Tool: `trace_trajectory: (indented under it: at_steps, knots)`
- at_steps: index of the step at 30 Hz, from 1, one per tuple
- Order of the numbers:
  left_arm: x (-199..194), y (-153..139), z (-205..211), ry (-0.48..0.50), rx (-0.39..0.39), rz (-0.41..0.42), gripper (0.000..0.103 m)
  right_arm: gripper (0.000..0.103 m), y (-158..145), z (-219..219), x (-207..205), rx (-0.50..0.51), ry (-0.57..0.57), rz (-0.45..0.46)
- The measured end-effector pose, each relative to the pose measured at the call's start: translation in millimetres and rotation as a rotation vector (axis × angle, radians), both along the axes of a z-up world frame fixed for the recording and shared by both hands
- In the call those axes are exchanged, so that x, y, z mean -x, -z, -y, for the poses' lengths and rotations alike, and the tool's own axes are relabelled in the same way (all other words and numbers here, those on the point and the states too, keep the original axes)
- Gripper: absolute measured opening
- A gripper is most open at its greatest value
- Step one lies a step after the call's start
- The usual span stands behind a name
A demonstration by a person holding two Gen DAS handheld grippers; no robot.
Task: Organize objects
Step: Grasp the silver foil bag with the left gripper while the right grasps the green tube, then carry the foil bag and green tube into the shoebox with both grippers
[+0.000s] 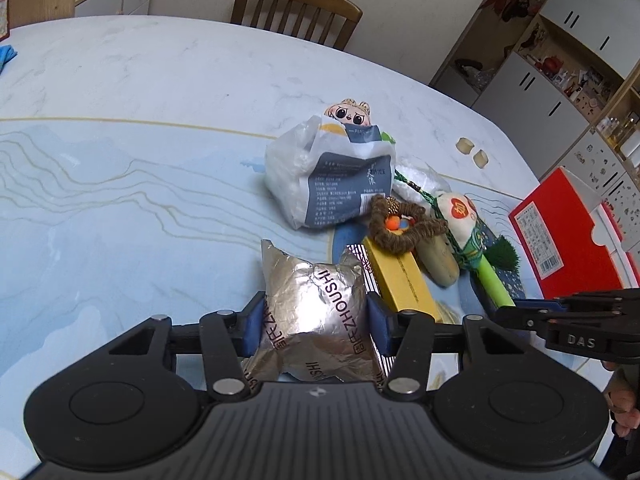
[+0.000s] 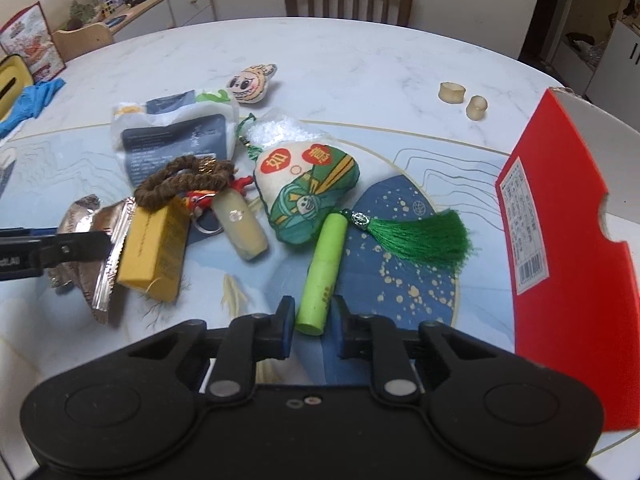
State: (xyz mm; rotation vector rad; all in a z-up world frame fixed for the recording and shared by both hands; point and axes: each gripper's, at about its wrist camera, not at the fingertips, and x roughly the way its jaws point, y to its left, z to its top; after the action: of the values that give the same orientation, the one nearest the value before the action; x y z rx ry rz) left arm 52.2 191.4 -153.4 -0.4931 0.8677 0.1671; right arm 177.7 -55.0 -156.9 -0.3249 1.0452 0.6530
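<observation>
Left wrist view: my left gripper (image 1: pixel 316 322) is clamped on the silver foil packet (image 1: pixel 314 300), blue pads pressing its crumpled sides, so I judge I have it to pull clear of the pile. It lies against the yellow box (image 1: pixel 402 280), just ahead of the white-and-grey plastic bag (image 1: pixel 332 176) on the bench (image 1: pixel 120 120).

Right wrist view: my right gripper (image 2: pixel 312 326) stands partly open, its fingers on either side of the near end of the green tube (image 2: pixel 324 276) with gaps showing, not yet squeezing. The tube's tassel (image 2: pixel 424 236) trails toward the red box (image 2: pixel 560 240), which stands open-sided at the right, probably where these things belong.
</observation>
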Motion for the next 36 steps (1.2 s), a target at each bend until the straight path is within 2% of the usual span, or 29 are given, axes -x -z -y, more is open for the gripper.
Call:
trace_trajectory:
  at_steps: [6,15,26,36]
  knots:
    - [12,-8,3,-0.018,0.042,-0.003,0.051,0.015,-17,22,6,-0.048,-0.020,-0.047]
    - [16,-36,29,-0.007,0.040,0.017,0.051,0.014,-50,61,12,-0.131,-0.019,-0.077]
    - [-9,-82,84,0.081,0.033,0.070,0.051,0.014,-104,112,5,-0.233,-0.010,0.007]
    - [-52,-119,148,0.192,-0.008,0.108,0.051,0.014,-140,185,-27,-0.287,0.089,0.115]
